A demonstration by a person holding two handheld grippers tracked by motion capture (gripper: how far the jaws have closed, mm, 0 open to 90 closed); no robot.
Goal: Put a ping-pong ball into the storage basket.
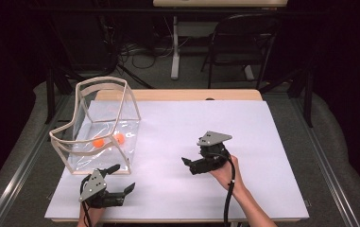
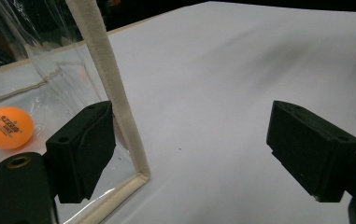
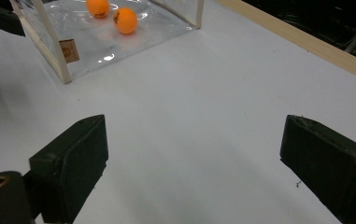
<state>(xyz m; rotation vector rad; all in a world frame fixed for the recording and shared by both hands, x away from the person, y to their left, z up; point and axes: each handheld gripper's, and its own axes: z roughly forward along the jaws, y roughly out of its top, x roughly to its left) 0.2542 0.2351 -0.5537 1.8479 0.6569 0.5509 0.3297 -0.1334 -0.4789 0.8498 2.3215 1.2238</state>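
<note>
A clear plastic bag (image 1: pixel 103 124) with cream trim stands open at the table's left, with two orange balls (image 1: pixel 98 142) (image 1: pixel 119 138) inside. In the left gripper view one ball (image 2: pixel 6 127) lies behind the bag's near corner trim (image 2: pixel 119 121). My left gripper (image 1: pixel 121 178) is open just in front of that corner; the trim stands right beside its left jaw, inside the gap (image 2: pixel 196 149). My right gripper (image 1: pixel 189 164) is open over bare white paper at centre, facing the bag. Its view (image 3: pixel 194 168) shows both balls (image 3: pixel 97 7) (image 3: pixel 125 20) and the bag (image 3: pixel 63 56) ahead.
White paper (image 1: pixel 244 142) covers the wooden table (image 1: pixel 177 95). Grey padding borders the table on both sides. A dark chair (image 1: pixel 244 42) and a desk leg (image 1: pixel 175 47) with cables stand beyond the far edge.
</note>
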